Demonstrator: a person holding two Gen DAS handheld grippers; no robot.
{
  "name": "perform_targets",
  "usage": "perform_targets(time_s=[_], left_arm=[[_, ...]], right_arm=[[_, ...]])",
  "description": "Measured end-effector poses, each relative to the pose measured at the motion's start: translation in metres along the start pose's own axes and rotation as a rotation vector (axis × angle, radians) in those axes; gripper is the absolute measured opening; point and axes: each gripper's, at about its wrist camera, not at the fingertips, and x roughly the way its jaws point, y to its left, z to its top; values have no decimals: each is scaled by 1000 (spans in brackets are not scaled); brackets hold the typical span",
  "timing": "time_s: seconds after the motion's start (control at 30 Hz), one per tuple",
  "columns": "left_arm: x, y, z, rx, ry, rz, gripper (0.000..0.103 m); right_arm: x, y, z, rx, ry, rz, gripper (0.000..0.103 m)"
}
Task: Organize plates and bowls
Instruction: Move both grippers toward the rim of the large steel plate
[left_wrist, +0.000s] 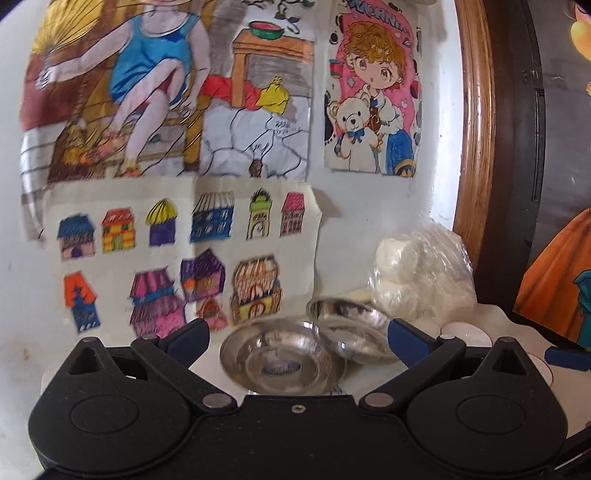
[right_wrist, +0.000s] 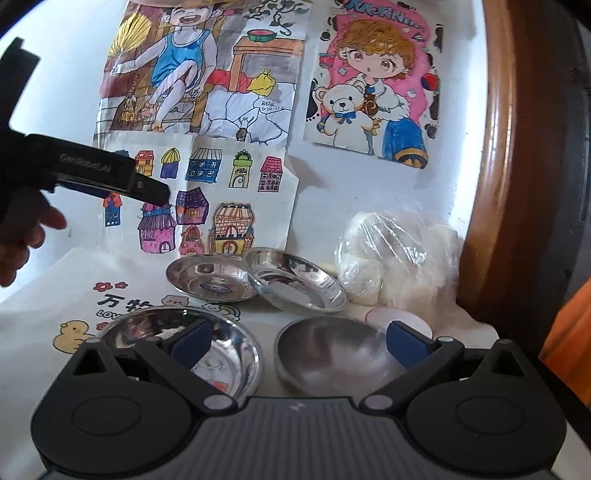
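Four steel dishes lie on the white table. At the back, a shallow plate (right_wrist: 212, 278) lies flat and a second plate (right_wrist: 295, 282) leans tilted against its right rim; both show in the left wrist view, the flat plate (left_wrist: 282, 358) and the tilted plate (left_wrist: 352, 328). Nearer, a shiny plate (right_wrist: 221, 354) sits left and a duller bowl (right_wrist: 332, 354) sits right. My right gripper (right_wrist: 297, 341) is open and empty, above these two. My left gripper (left_wrist: 295, 338) is open and empty, just before the back plates; its body (right_wrist: 92, 171) is seen raised at the left.
A plastic bag of white lumps (right_wrist: 397, 258) stands at the back right, beside a wooden frame (right_wrist: 517, 184). Children's drawings (right_wrist: 221, 177) cover the wall behind the dishes. A cartoon-printed cloth (right_wrist: 92, 306) covers the table's left part. A white round coaster (right_wrist: 399, 317) lies by the bowl.
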Motion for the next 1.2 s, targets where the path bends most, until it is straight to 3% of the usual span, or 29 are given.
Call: perform_targets(time_s=[0.07,0.17,0.33,0.5,0.77,0.8,1.03,1.2], left_arm=[[9,-3,5,20,-6,-1,102],[29,-4,17,15,57,-44,102],[71,1,27,-64,144,-76,102],[112,9,23,-182,230,-98,102],[155,17,18,-250,290,-58,102],[159,18,18,-258,295,-61,101],[176,18,18,-283,329,-83,88],[186,17,14,-301,367,-83,65]], right_arm=[[6,-8,6,-6,-8,19,103],[22,-24,18,23,-2,79,103],[70,-52,41,62,72,173,103],[117,-65,61,15,129,234,103],[193,-75,70,91,346,297,103],[200,-76,71,52,304,253,103],[239,-87,70,133,405,230,99],[258,-93,68,168,459,202,91]])
